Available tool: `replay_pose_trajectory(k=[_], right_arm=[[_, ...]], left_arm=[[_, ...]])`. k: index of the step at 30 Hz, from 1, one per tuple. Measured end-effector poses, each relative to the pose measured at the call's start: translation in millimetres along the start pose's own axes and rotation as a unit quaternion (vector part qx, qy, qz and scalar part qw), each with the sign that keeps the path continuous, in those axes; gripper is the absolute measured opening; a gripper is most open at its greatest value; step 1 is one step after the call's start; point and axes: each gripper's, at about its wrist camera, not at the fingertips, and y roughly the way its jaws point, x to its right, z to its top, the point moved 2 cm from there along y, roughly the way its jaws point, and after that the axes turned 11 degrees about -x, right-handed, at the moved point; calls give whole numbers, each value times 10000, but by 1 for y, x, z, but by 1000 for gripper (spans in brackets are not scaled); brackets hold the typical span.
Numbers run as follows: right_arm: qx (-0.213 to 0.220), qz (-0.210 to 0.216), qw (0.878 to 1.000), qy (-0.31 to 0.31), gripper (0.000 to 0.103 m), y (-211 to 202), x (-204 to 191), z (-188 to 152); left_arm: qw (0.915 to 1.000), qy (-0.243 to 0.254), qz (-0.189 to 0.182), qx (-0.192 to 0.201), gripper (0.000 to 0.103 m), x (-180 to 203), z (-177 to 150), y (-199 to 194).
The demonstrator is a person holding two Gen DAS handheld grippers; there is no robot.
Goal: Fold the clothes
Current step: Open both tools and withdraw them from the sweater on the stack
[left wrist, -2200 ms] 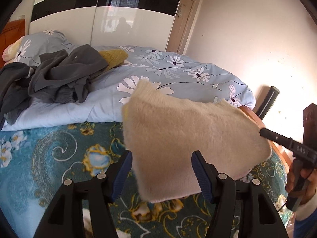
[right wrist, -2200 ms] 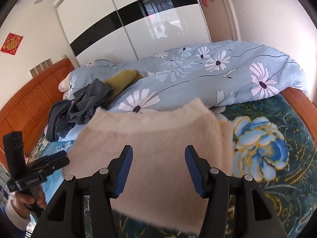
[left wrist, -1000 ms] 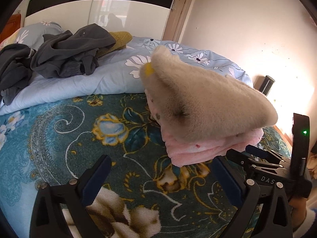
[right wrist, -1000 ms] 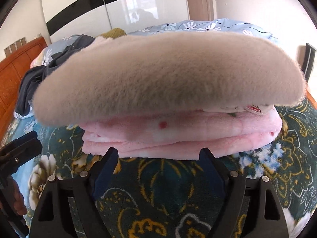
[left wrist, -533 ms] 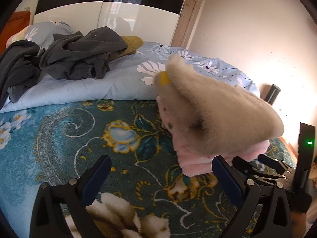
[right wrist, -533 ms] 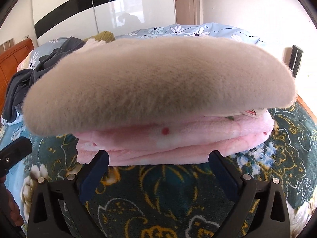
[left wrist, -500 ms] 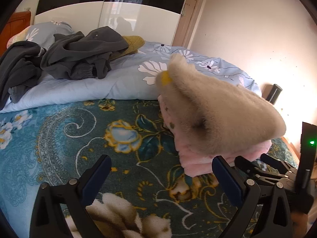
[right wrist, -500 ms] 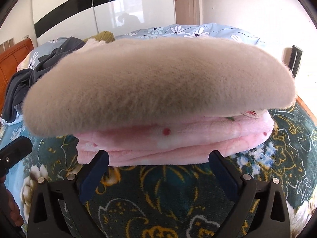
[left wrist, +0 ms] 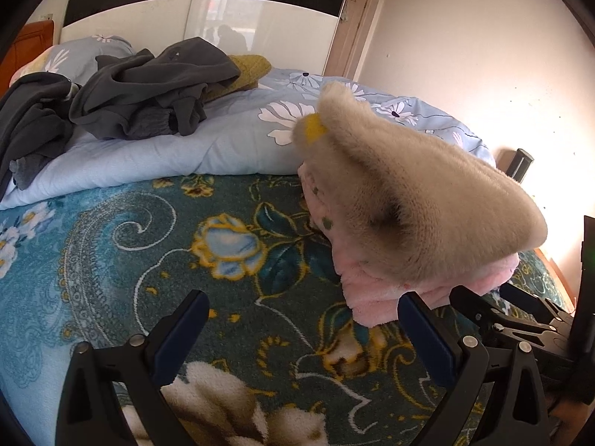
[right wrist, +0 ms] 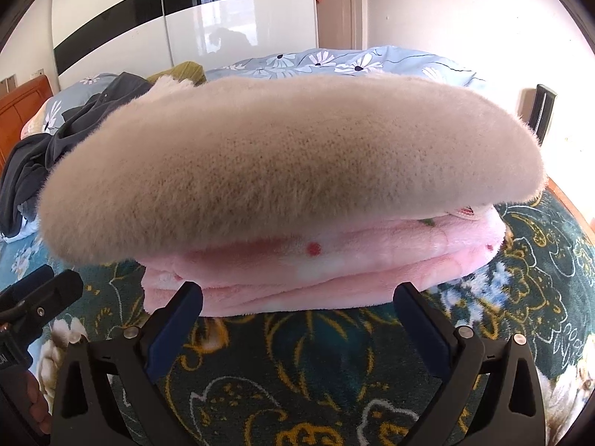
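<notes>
A folded beige fuzzy sweater (right wrist: 282, 156) lies on top of a folded pink fleece garment (right wrist: 334, 271) on the teal floral bedspread (right wrist: 297, 379). The stack also shows in the left wrist view, sweater (left wrist: 405, 200) above pink fleece (left wrist: 375, 297). My right gripper (right wrist: 297, 316) is open and empty, just in front of the stack. My left gripper (left wrist: 301, 323) is open and empty, to the left of the stack. The right gripper shows at the right edge of the left wrist view (left wrist: 520, 319).
A heap of dark grey clothes (left wrist: 141, 93) and a mustard garment (left wrist: 245, 70) lie on the pale blue flowered duvet (left wrist: 186, 148) at the back. White wardrobe doors (left wrist: 208, 18) stand behind. A wooden headboard (right wrist: 22, 111) is at far left.
Both grippers held the beige sweater in the air; it now rests on the pink fleece. Both grippers have opened wide, let go and backed off slightly.
</notes>
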Motion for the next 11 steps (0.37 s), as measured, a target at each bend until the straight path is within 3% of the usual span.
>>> replay_pose_trajectory(k=[11], right_arm=[[-40, -26, 10000, 36, 103, 1, 3, -2]], left_arm=[[10000, -23, 23, -49, 103, 6, -4, 1]])
